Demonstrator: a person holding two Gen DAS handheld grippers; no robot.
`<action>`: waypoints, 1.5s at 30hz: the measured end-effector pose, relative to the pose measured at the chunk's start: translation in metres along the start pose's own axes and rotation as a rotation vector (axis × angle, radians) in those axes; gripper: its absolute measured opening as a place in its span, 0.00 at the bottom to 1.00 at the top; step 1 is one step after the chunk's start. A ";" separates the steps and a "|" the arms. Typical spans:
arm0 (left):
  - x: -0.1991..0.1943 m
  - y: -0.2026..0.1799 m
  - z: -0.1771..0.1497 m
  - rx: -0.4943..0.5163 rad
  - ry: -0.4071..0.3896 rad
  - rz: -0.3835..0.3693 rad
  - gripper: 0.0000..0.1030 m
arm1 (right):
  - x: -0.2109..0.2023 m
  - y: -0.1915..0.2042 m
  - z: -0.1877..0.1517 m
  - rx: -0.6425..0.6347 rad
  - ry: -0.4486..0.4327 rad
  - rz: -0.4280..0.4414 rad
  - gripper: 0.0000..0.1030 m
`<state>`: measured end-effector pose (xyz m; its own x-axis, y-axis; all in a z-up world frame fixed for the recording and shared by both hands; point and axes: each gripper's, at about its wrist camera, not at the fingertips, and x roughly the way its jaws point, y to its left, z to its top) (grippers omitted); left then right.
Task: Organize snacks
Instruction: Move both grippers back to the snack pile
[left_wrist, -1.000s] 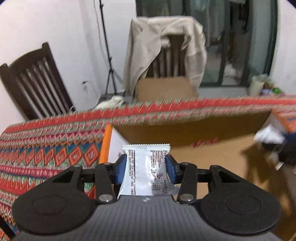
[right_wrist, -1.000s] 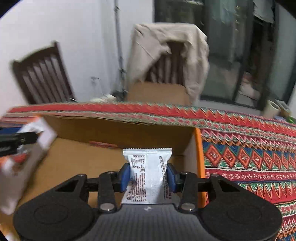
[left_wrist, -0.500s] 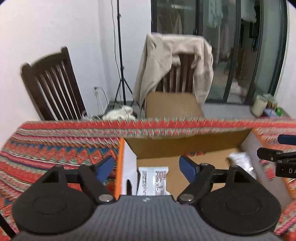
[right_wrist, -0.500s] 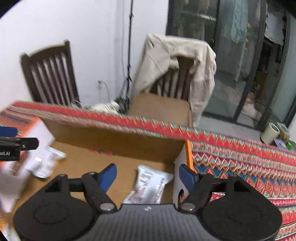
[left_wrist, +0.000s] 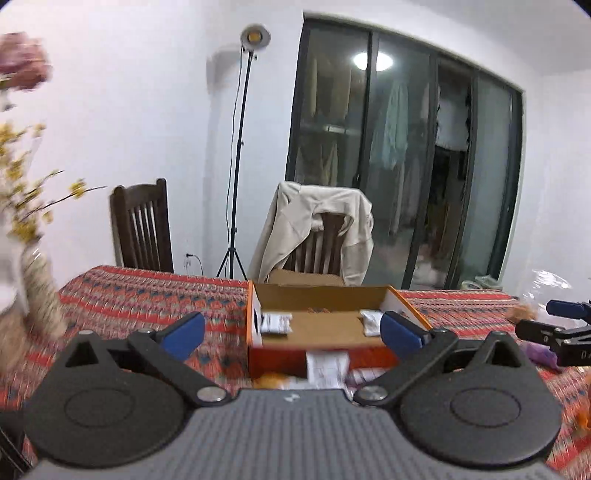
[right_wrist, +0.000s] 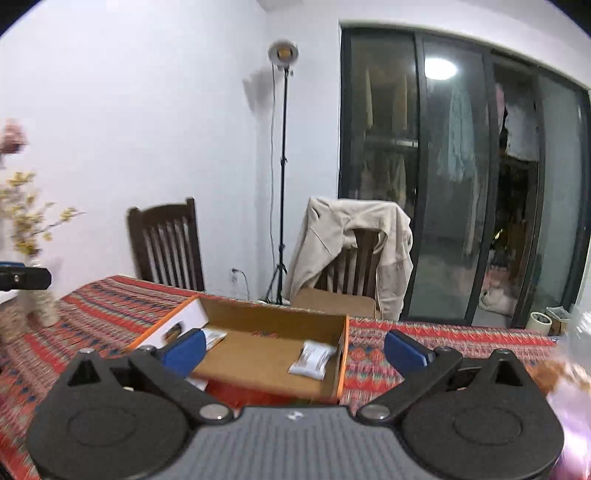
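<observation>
both grippers, left gripper and right gripper, were spread apart, empty, above the box's near edge; two packets inside, possibly more.

Two white snack packets lie flat at opposite ends inside the open orange cardboard box.

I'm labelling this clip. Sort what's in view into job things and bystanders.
Job things: cardboard box, left snack packet, right snack packet, both open tongs.

Bystanders: bare chair, jacket on chair, light stand, flower vase.
</observation>
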<state>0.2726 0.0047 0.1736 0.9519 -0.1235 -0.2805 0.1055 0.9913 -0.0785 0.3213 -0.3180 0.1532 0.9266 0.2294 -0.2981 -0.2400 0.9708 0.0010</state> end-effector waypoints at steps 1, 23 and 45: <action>-0.018 -0.005 -0.018 0.013 -0.023 0.006 1.00 | -0.023 0.007 -0.017 -0.007 -0.015 -0.002 1.00; -0.089 -0.035 -0.187 0.052 0.119 0.072 1.00 | -0.135 0.090 -0.215 0.106 0.078 -0.100 0.94; 0.023 0.013 -0.135 0.012 0.154 0.044 0.80 | -0.029 0.102 -0.153 0.189 0.162 0.073 0.74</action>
<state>0.2570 0.0083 0.0370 0.9004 -0.0849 -0.4267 0.0693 0.9962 -0.0521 0.2255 -0.2361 0.0157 0.8468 0.2996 -0.4395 -0.2320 0.9516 0.2017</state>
